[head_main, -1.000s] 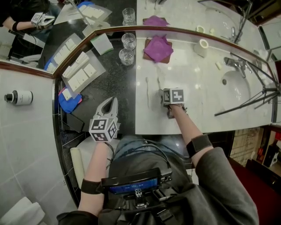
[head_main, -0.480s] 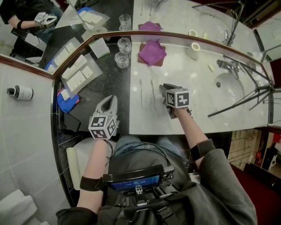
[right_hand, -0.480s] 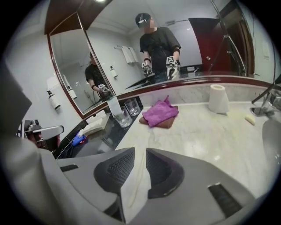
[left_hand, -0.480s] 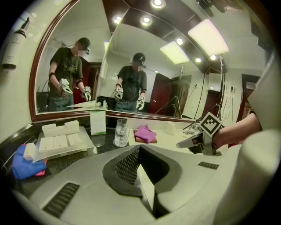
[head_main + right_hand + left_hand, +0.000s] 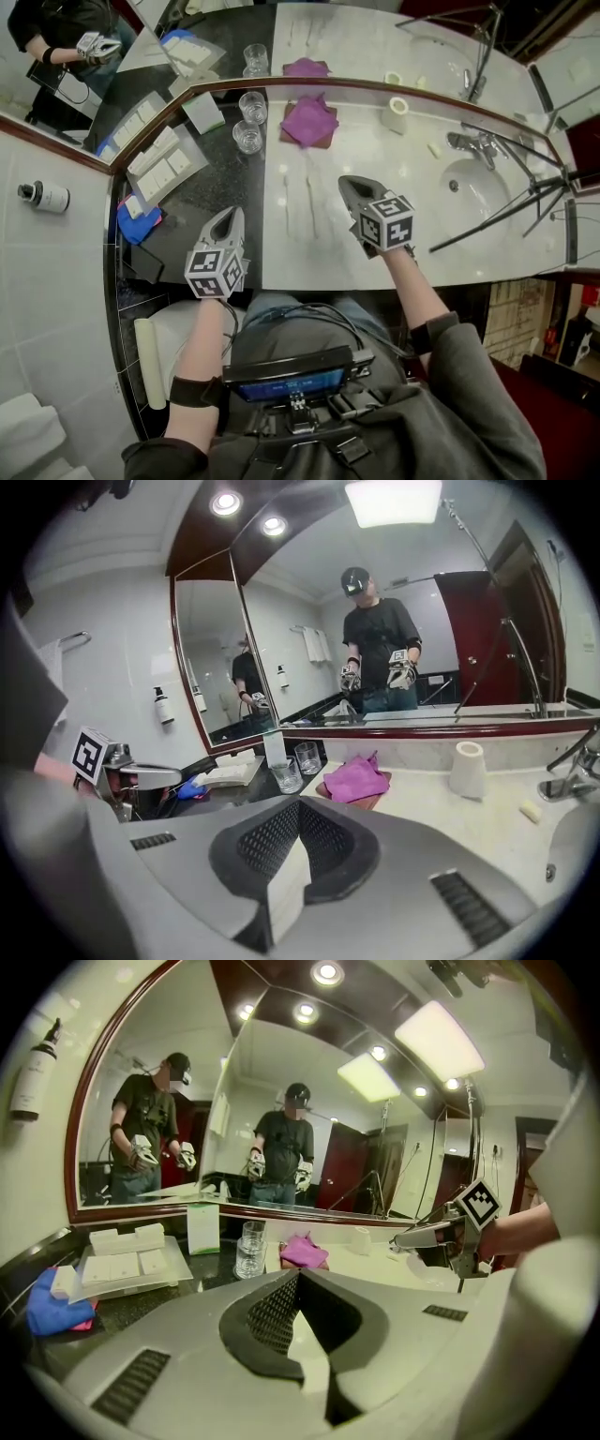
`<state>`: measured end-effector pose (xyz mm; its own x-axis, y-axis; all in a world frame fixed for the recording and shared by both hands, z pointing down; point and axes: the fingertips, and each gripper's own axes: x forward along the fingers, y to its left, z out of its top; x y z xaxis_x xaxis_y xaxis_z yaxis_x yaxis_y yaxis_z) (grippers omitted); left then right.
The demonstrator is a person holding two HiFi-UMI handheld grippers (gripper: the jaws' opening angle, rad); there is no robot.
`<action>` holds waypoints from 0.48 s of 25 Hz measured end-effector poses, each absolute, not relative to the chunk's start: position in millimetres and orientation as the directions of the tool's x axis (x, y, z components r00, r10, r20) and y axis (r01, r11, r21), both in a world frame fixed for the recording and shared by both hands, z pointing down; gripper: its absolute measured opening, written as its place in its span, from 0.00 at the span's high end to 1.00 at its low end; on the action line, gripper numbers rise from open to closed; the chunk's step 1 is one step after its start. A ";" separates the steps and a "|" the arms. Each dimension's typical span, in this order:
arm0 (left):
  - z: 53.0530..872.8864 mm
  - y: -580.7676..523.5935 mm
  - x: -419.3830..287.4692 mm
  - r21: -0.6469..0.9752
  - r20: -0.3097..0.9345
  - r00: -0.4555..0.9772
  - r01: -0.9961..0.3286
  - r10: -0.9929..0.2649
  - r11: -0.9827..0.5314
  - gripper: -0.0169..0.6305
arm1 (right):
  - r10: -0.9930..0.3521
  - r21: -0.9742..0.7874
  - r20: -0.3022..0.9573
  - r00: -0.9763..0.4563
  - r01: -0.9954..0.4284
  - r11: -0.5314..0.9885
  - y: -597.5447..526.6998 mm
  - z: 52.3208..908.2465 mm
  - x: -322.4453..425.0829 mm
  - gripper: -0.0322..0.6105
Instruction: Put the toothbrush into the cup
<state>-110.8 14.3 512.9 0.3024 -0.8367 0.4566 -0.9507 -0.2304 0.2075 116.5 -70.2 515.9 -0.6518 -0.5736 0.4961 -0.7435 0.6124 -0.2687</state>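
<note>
Along the counter point(image 5: 328, 246) from left to right: tray point(image 5: 159, 161), two glasses point(image 5: 249, 136), cloth point(image 5: 308, 121), then sink point(image 5: 478, 192), mirror point(image 5: 375, 37) behind.

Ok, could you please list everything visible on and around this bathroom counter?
Glasses: two, clear, dark counter near mirror.
Box: one, green-white, beside the glasses.
Packet tray: one, white, dark counter, left.
Blue cloth: one, blue, dark counter's left edge.
Purple cloth: one, purple, on brown tray by mirror.
Cup: one, white, pale counter near tap.
Tap: one, chrome, over white basin.
Thin sticks, possibly toothbrushes: two, white, lying on pale counter.
Bottle: one, white, dark-capped, on left wall.
Left gripper: one, grey, shut, empty, over dark counter.
Right gripper: one, grey, just closed shut, nothing visible between jaws, above pale counter.
</note>
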 end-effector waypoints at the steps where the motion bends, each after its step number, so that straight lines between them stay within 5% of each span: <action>1: 512.1 14.6 -108.5 0.205 0.454 0.302 -0.951 -0.838 -0.231 0.97 | -0.574 -0.262 0.488 -0.658 -0.738 0.622 -66.6 513.0 118.5 0.92; 12: 502.8 15.9 -91.7 0.229 0.437 0.316 -0.945 -0.842 -0.235 0.97 | -0.584 -0.270 0.459 -0.669 -0.732 0.626 -47.9 503.3 147.8 0.92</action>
